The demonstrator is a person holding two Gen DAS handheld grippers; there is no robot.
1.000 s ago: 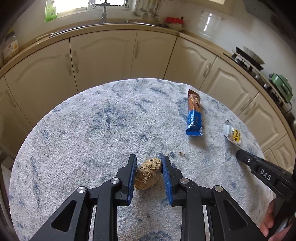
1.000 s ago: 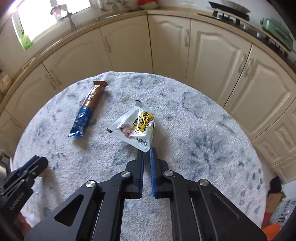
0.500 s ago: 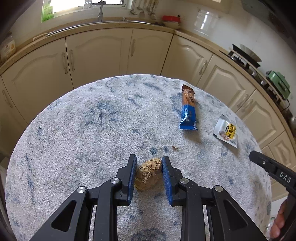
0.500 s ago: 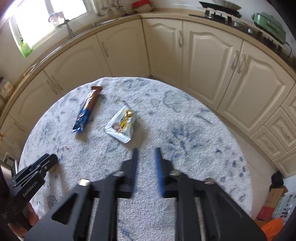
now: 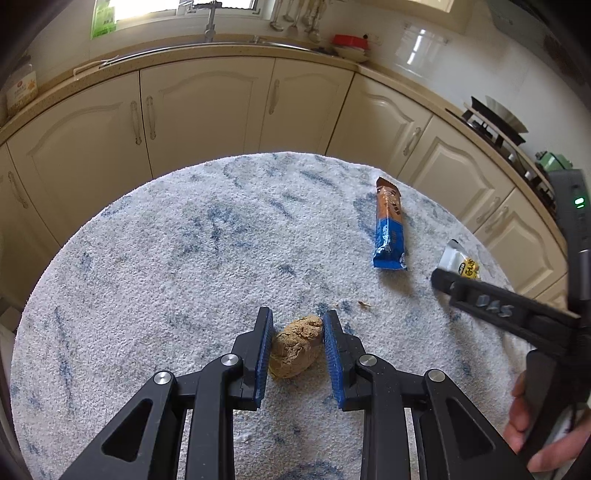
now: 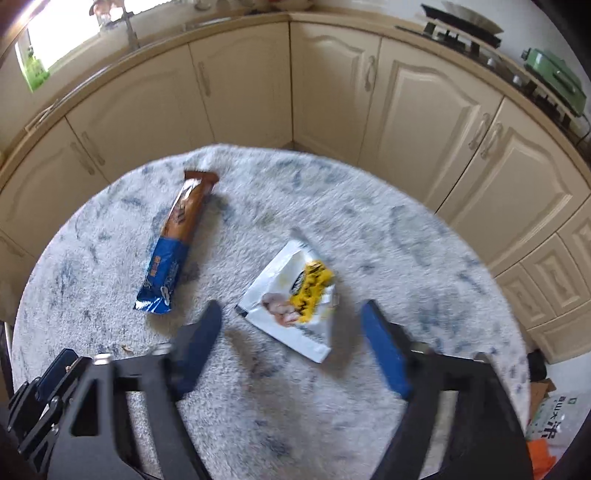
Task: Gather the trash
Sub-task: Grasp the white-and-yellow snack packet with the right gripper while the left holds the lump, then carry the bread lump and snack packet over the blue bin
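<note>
A brown crumpled paper ball [image 5: 295, 345] sits on the round blue-white rug [image 5: 184, 258], between the pads of my left gripper [image 5: 297, 321], which is shut on it. My right gripper [image 6: 291, 314] is wide open and reaches over a white and yellow snack packet [image 6: 295, 299] on the rug, which lies between its fingers; the view is blurred. The packet also shows in the left wrist view [image 5: 460, 262], behind the right gripper [image 5: 439, 277]. A blue and brown biscuit wrapper [image 6: 177, 243] lies to the left of the packet; it also shows in the left wrist view [image 5: 389, 225].
Cream kitchen cabinets [image 5: 207, 110] curve around the far side of the rug. A stove [image 6: 461, 26] and green appliance [image 6: 554, 70] stand on the counter at the right. A small crumb [image 5: 364, 303] lies near the paper ball. Bags [image 6: 550, 424] sit on the floor at the right.
My right gripper pulled back from the snack packet, then moved in over it and opened wide. My left gripper stayed shut on the paper ball.
</note>
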